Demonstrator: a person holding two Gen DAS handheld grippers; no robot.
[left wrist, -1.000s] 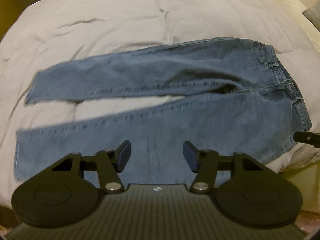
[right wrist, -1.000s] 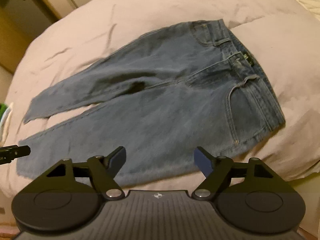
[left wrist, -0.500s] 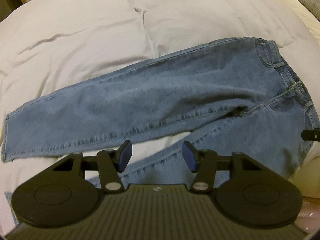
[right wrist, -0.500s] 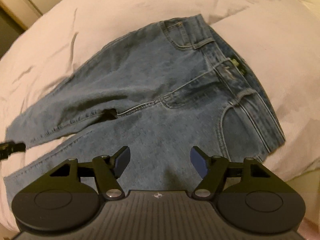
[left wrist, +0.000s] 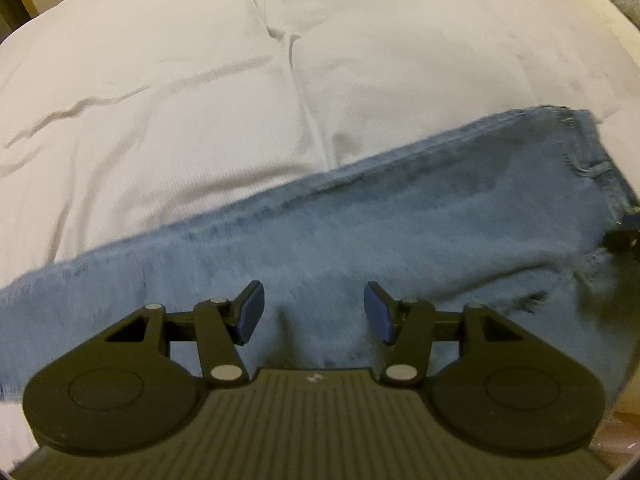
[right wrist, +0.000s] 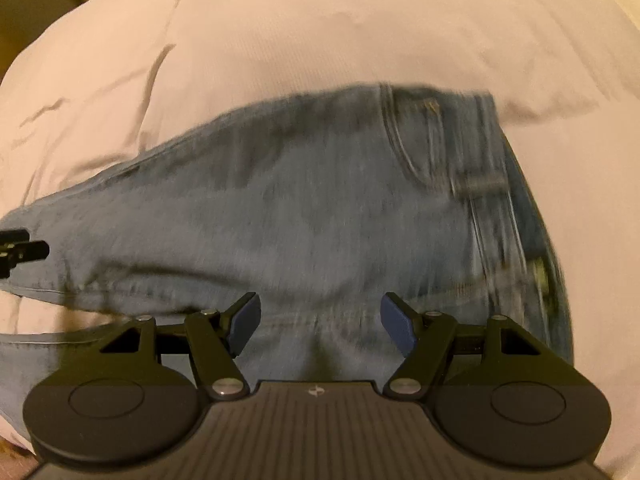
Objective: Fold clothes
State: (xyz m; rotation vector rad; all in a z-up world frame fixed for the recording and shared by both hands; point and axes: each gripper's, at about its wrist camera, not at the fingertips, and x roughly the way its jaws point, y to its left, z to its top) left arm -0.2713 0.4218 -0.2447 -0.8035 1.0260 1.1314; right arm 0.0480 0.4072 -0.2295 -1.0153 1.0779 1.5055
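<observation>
Jeans being seen spread flat on white duvet, legs apart. Left gripper over leg and right gripper near crotch being held wide apart, empty. Risks being judged — single denim layer being pinched, duvet being caught too.

You bring both grippers closer to the jeans than a second ago. In the left wrist view, both legs and the strip of white duvet between them showed earlier; now only the far leg and hip fill the lower frame, and the left gripper sits over denim instead of the gap. In the right wrist view, the waistband and pocket loom larger and blur with motion, and the right gripper sits over the seat. Neither finger gap changes.
</observation>
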